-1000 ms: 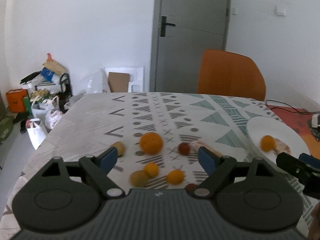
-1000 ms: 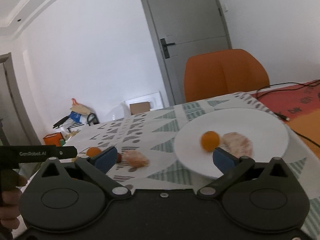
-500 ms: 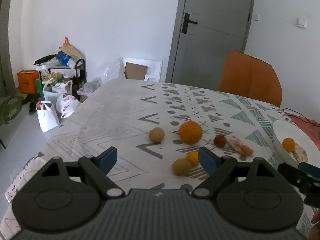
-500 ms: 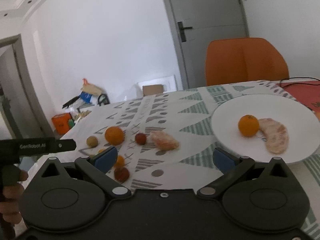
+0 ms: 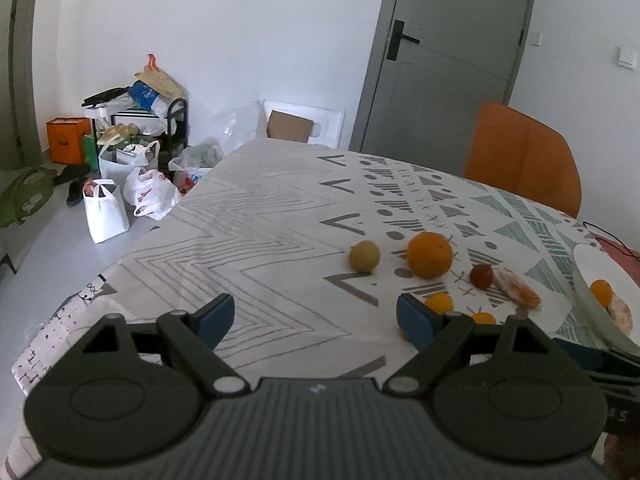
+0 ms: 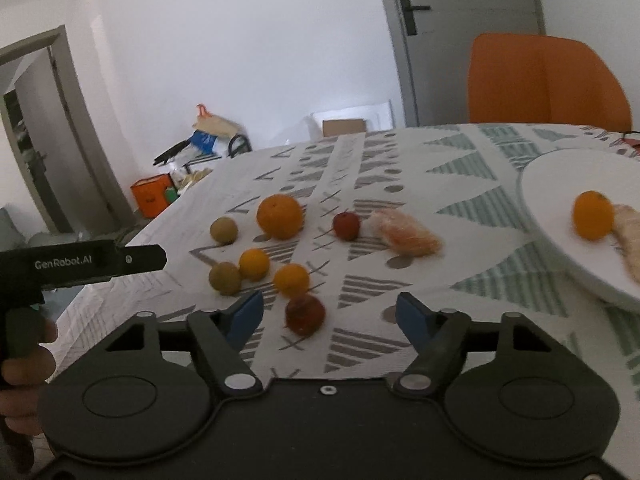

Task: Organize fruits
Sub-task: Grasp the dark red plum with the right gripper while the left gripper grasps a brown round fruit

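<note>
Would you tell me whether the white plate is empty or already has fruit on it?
Not empty: the white plate holds a small orange and a peeled citrus piece beside it.

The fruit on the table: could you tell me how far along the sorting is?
Done: a small orange and a peeled segment lie on the white plate. In hand: nothing; the right gripper is closing around a red fruit. Left: eight fruits on the tablecloth.

Matt printed cloth on the table (image 6: 440,168), glossy white plate (image 6: 560,184), matt black plastic tongs (image 6: 328,312).
</note>
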Tool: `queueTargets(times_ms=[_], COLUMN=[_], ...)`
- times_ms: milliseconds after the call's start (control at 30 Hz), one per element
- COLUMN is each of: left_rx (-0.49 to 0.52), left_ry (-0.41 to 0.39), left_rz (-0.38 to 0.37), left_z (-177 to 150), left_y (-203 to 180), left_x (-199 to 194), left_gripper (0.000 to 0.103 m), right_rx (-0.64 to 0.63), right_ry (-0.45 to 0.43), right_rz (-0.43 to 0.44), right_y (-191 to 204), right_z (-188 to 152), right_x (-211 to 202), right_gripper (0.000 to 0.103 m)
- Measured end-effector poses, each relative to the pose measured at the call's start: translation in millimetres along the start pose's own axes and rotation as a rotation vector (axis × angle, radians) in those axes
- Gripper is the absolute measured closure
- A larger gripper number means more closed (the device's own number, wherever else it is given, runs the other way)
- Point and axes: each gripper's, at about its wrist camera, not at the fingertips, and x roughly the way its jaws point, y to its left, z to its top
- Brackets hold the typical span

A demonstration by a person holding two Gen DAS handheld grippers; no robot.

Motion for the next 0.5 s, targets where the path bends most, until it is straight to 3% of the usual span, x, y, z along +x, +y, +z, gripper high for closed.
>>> queueTargets(times_ms=[33,67,100,500], left_rx=[-0.001,-0.002,-0.001,0.074], left_ry=[0.002,0.005,0.007,0.019], left_rz=[0.001,0.002,0.001,-0.057], left_z=[0.0,0.3,0.4,-0.5], left_y=[1.2,1.7,1.4,-33.5], left_x=[0.6,1.3,1.9,14.5], left_gripper=[0.016,0.016,0.016,0.017], right_rx=[-0.001,0.002,-0.003,0.052], right_ry=[0.013,0.023,0.013,0.005], right_rz=[0.006,0.005,-0.006,-0.055], right_y=[1.1,1.2,1.8,-26.5], right_z=[-0.6,-1.6,-1.9,-2.4], right_x=[3.7,7.0,7.0,-6.1], right_gripper=[0.054,0.071,0.081,0.081])
